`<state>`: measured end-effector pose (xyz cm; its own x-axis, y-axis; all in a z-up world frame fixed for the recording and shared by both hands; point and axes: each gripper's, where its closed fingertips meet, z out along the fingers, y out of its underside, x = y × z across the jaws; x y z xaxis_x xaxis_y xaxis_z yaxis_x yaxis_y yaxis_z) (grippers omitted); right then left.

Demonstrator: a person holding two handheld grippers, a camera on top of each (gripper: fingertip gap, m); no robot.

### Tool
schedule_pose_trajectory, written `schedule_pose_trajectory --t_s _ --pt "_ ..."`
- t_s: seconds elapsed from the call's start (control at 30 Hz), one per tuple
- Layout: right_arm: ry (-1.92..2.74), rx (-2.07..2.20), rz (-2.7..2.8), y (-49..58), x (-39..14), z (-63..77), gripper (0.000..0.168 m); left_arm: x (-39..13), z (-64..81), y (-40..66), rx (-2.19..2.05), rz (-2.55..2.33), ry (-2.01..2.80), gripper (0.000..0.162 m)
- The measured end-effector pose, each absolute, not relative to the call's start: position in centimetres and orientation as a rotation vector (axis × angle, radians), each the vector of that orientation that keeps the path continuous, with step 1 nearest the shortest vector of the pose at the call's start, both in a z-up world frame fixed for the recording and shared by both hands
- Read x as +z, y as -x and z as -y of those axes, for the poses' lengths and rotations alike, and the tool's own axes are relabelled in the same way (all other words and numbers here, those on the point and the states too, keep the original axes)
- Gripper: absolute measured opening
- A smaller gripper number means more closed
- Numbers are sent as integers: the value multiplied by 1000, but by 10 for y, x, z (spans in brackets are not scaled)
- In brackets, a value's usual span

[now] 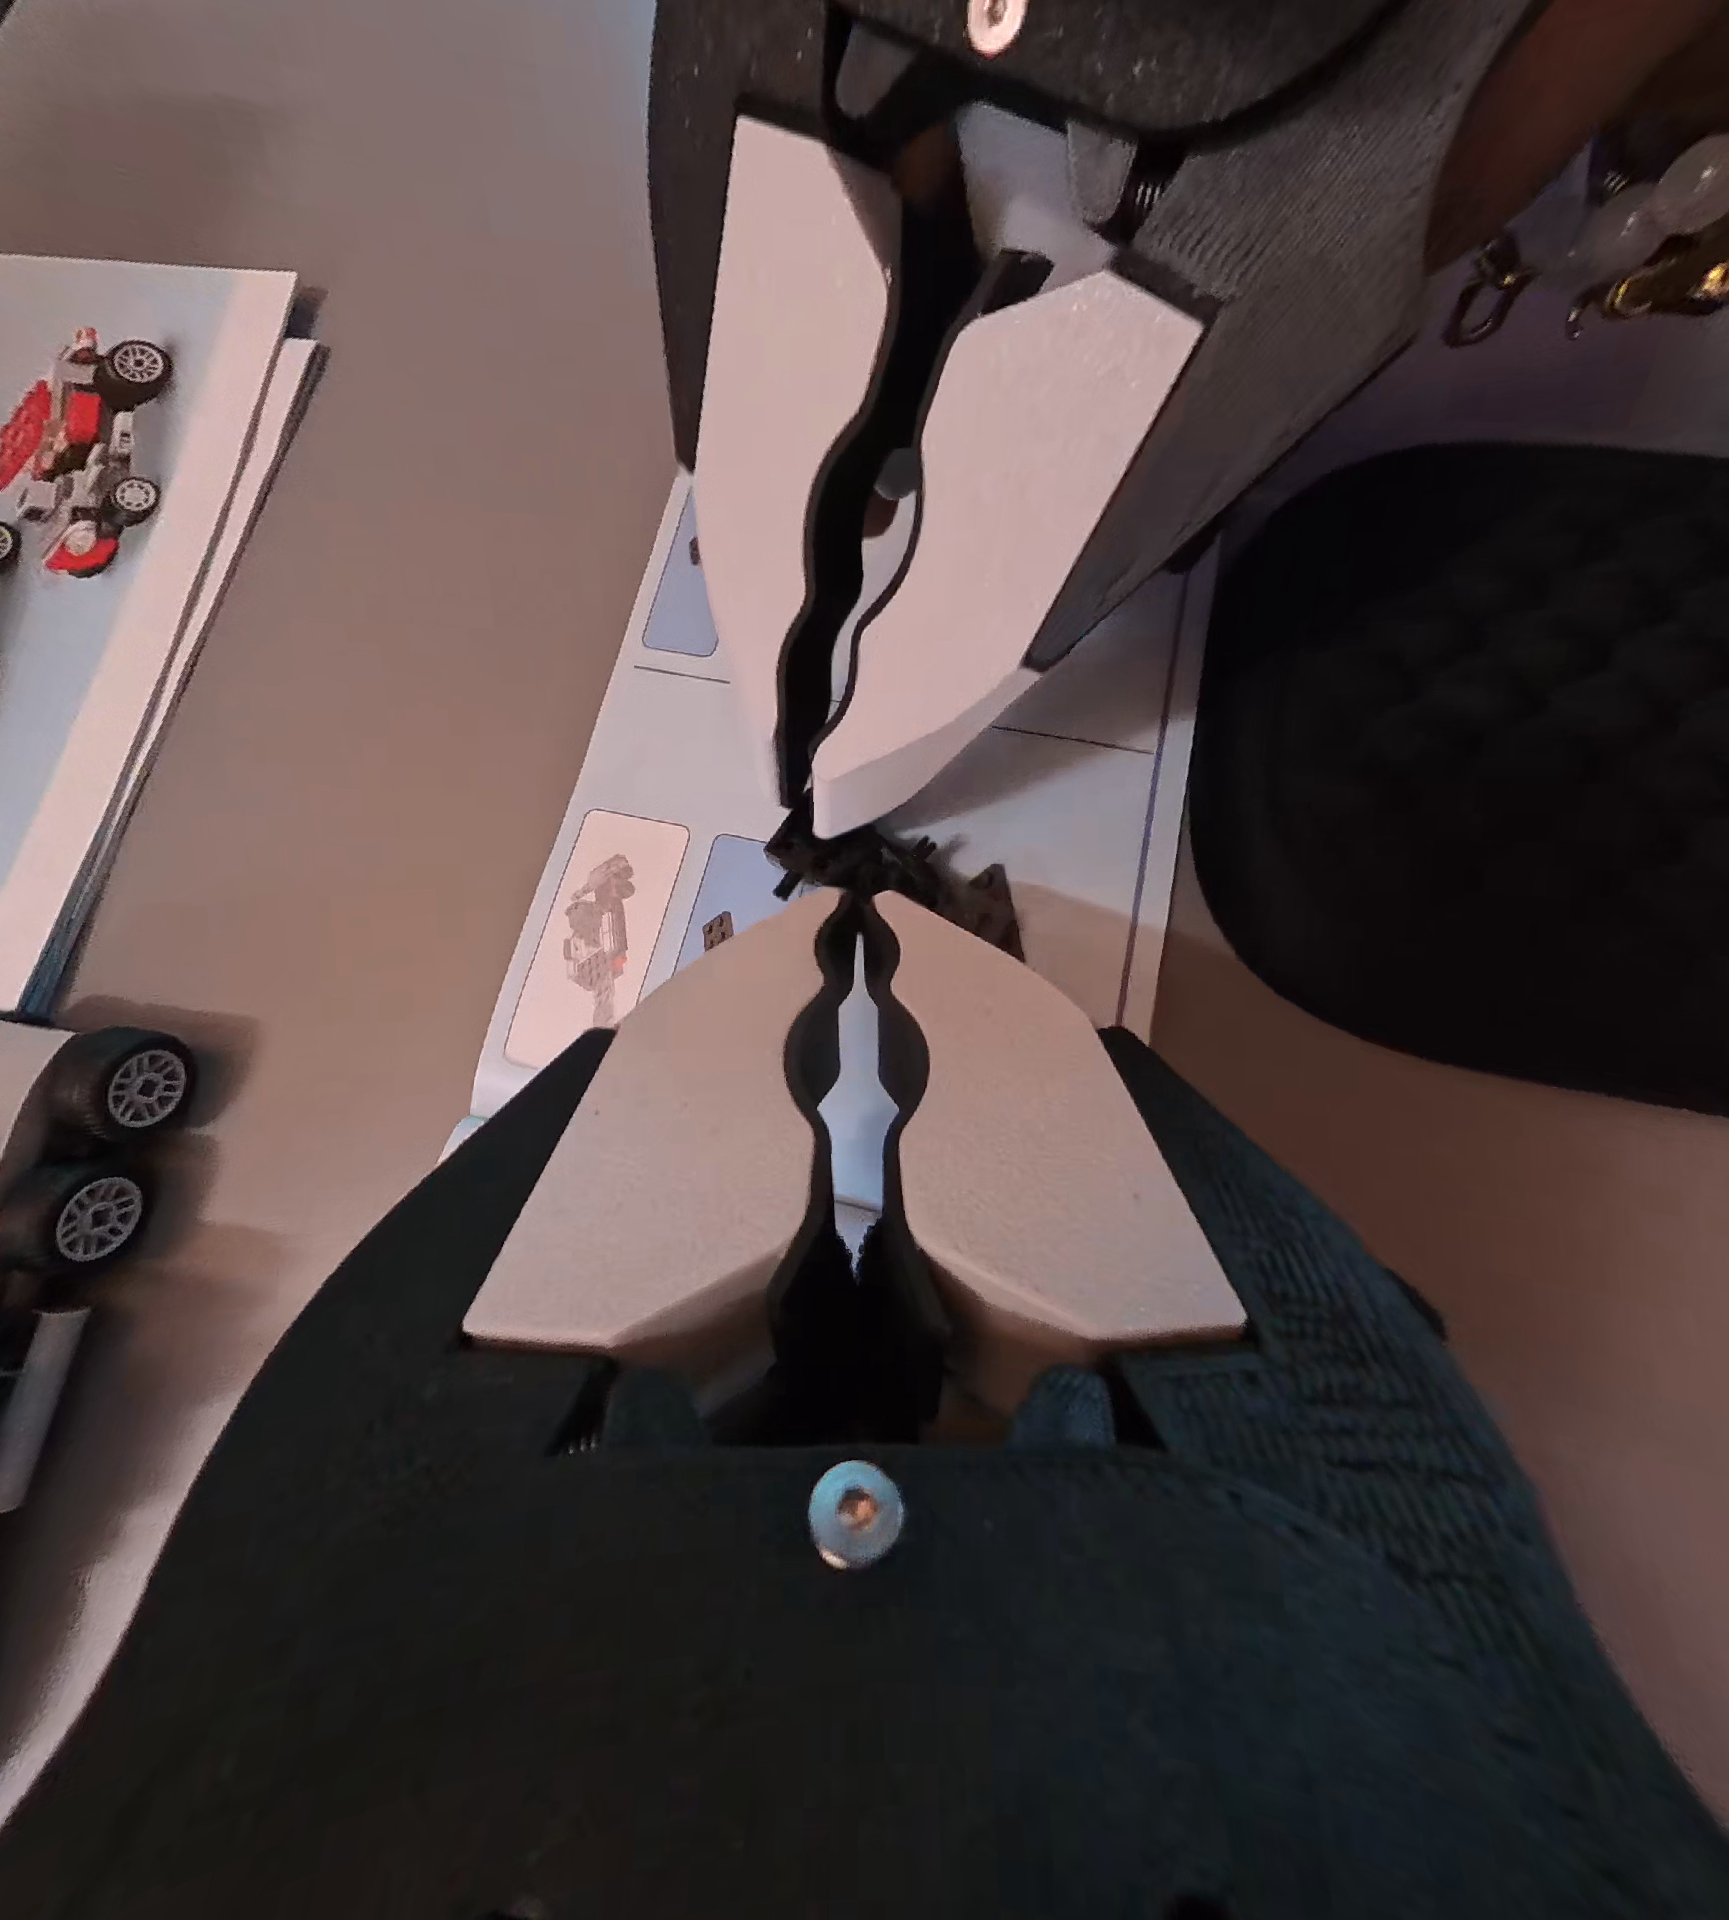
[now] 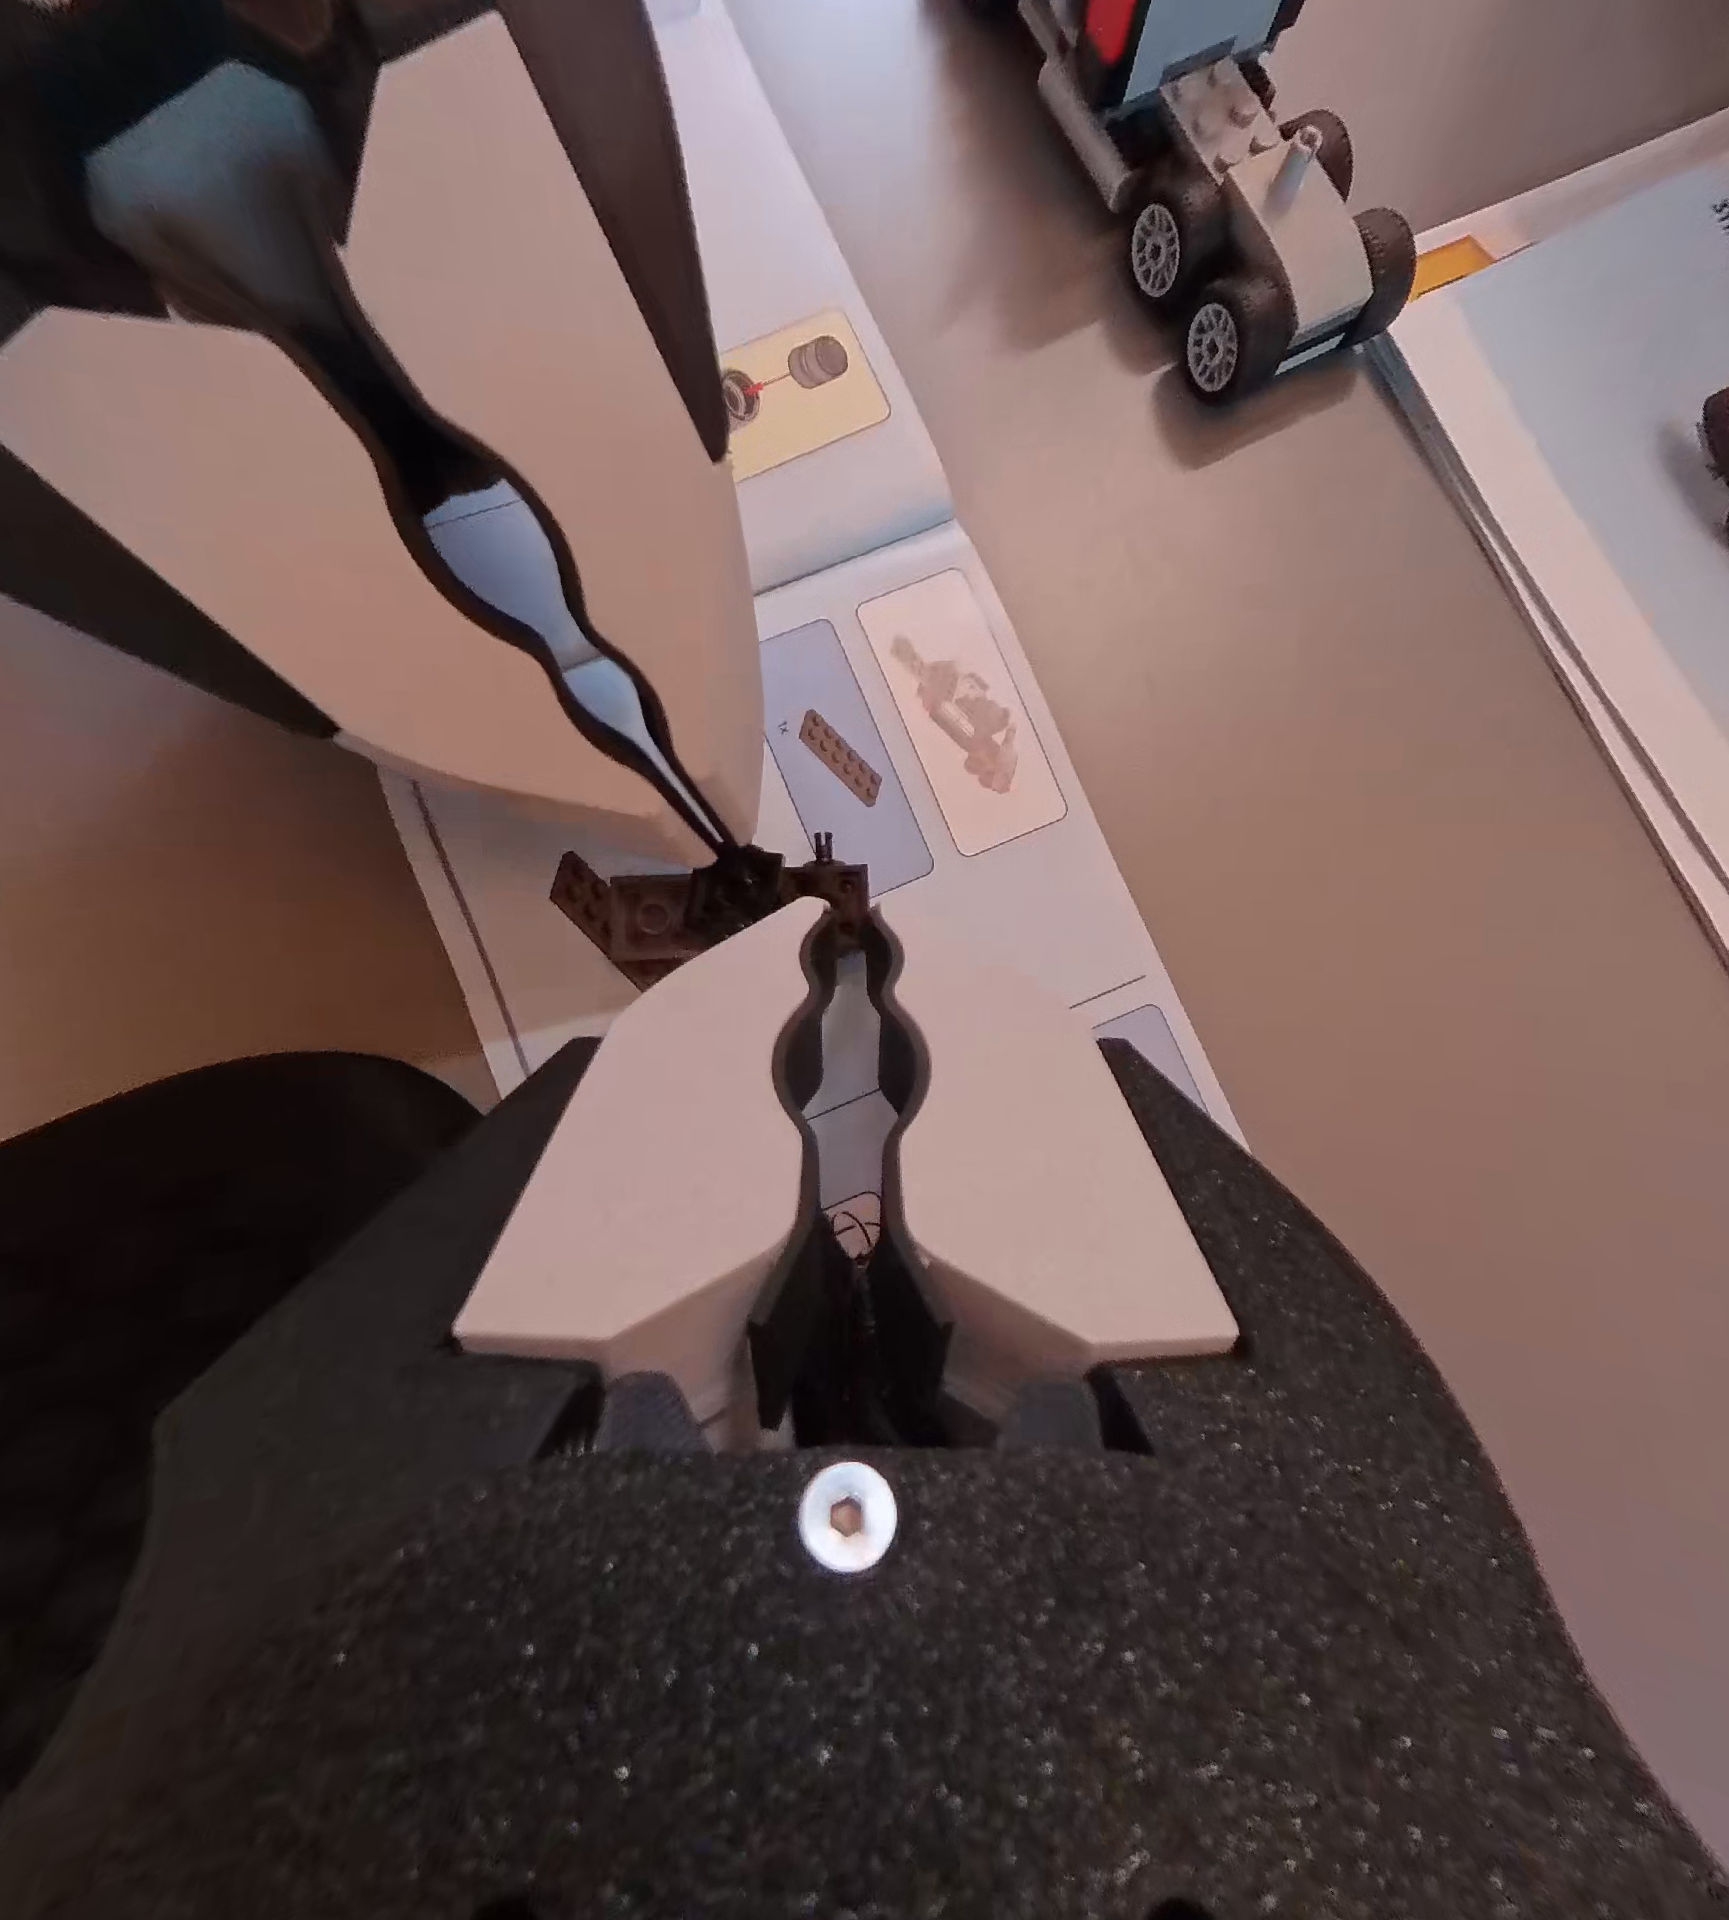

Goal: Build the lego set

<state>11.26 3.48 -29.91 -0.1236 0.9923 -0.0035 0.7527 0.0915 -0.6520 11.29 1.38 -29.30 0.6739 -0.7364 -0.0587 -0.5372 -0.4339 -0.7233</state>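
A small black and dark brown lego assembly (image 2: 662,914) is held just above an open instruction booklet (image 2: 995,935). It has a flat plate, a wedge plate and a small pin on top. My left gripper (image 1: 852,906) is shut on one end of it. In the right wrist view the left gripper (image 2: 730,840) comes in from the upper left, its tips pinching a black part on top of the assembly. My right gripper (image 2: 844,920) is shut on the black block at the other end. In the left wrist view the right gripper (image 1: 803,805) comes down from above onto the assembly (image 1: 839,862).
A partly built grey truck with black wheels (image 2: 1234,239) stands on the table, also at the left edge of the left wrist view (image 1: 39,1195). A second booklet (image 1: 112,468) lies beside it. A black cushion (image 1: 1514,779) sits at the table edge. A wrist with a bead bracelet (image 1: 1670,208) holds the right gripper. The tips of both grippers are at nearly the same place.
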Motion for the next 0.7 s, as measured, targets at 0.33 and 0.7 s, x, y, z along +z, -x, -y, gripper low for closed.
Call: schedule_pose_trajectory --t_s 0.33,0.7 --pt "1715 771 1898 -113 -299 -34 5 -299 -17 -123 -326 -940 2218 0" --pt "1723 832 1856 -113 -300 -35 4 -300 -17 -128 -363 -846 2255 0"
